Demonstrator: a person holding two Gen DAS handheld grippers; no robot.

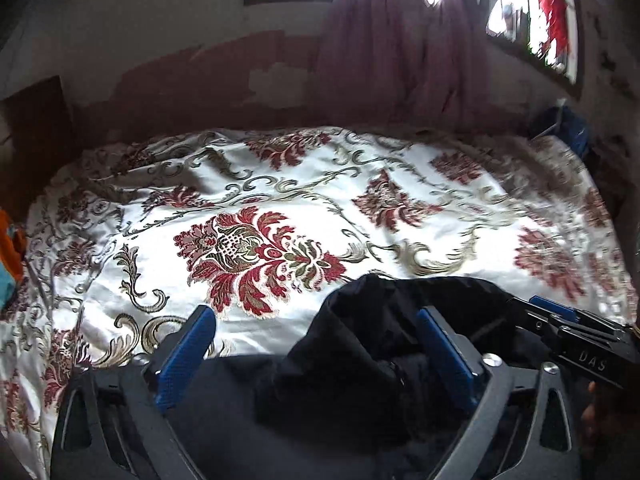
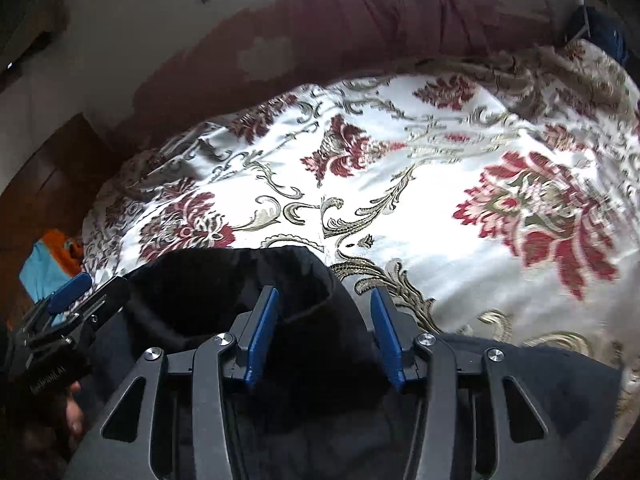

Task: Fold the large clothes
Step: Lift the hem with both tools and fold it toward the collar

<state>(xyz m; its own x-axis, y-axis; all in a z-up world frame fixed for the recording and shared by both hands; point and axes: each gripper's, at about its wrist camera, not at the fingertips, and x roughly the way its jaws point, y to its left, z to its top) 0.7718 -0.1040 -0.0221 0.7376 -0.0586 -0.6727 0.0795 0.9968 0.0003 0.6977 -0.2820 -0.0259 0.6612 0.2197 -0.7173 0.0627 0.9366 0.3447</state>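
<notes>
- The black garment [image 1: 360, 360] lies bunched at the near edge of the bed [image 1: 280, 184], on the floral bedspread, right under both of your grippers; part of it rises in a hump, so it is not flat yet.
- Your left gripper [image 1: 316, 344] has its fingers [image 1: 188, 344] spread wide. A raised fold of the black cloth stands between them and against the right-hand blue pad, but nothing is pinched: the left pad is well clear of the cloth, over bare bedspread.
- Your right gripper [image 2: 324, 328] shows fingers [image 2: 262, 332] set moderately apart, with a ridge of the garment filling the gap. Whether the pads are pressing on it I cannot tell; there looks to be some slack on the right pad's side.
- Each gripper shows in the other's view, just beside it, so you are working the same end of the garment with both hands close together. That suits gathering one edge, probably a hem or waistband, before spreading it.
- Most of the bed beyond is bare, which leaves room to lay the piece out away from you.
- An orange and blue bundle [image 2: 52, 256] sits off the bed's left side, well apart from the work.
</notes>
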